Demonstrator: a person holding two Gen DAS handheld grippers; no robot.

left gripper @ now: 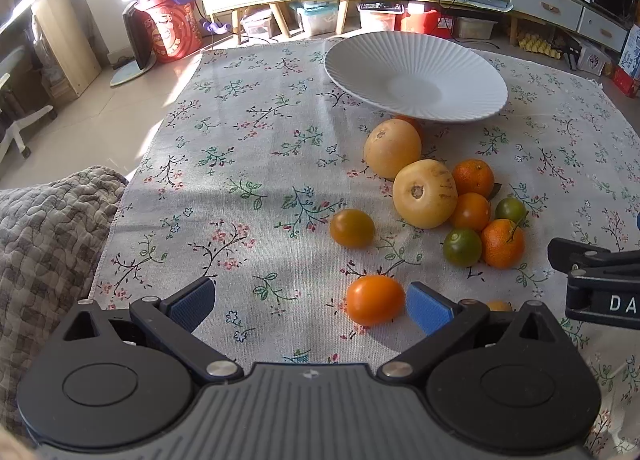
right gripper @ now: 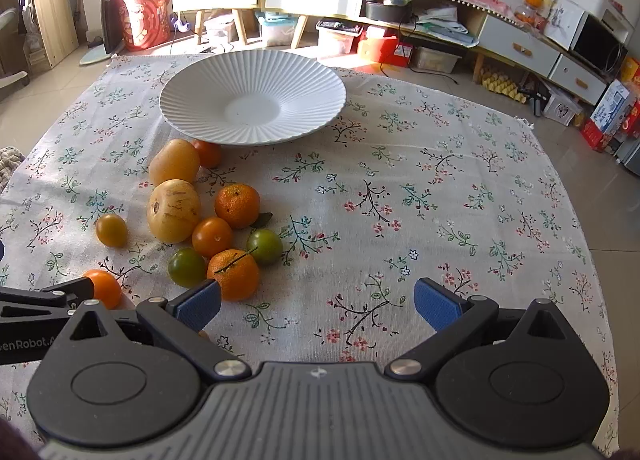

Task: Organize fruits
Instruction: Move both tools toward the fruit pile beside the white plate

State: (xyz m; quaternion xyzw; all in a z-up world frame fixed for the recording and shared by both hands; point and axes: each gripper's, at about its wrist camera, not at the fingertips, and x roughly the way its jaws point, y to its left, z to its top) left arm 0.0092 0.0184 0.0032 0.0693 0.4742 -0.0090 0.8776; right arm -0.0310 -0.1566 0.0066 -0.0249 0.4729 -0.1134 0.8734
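A white ribbed plate (left gripper: 416, 76) (right gripper: 252, 98) stands empty at the far side of the floral cloth. In front of it lies a cluster of fruit: two yellow pears (left gripper: 425, 194) (right gripper: 174, 210), several oranges (left gripper: 502, 244) (right gripper: 234, 274) and green fruits (left gripper: 462, 247) (right gripper: 186, 267). An orange tomato (left gripper: 375, 300) (right gripper: 105, 287) lies just inside my left gripper's right fingertip. My left gripper (left gripper: 310, 304) is open and holds nothing. My right gripper (right gripper: 318, 302) is open and empty, its left fingertip close to an orange.
A yellow-orange tomato (left gripper: 352, 228) (right gripper: 111, 230) lies apart, left of the cluster. The right gripper's body (left gripper: 600, 280) shows at the right edge of the left view. A quilted cushion (left gripper: 48, 228) sits left of the table. Cabinets and storage boxes stand behind.
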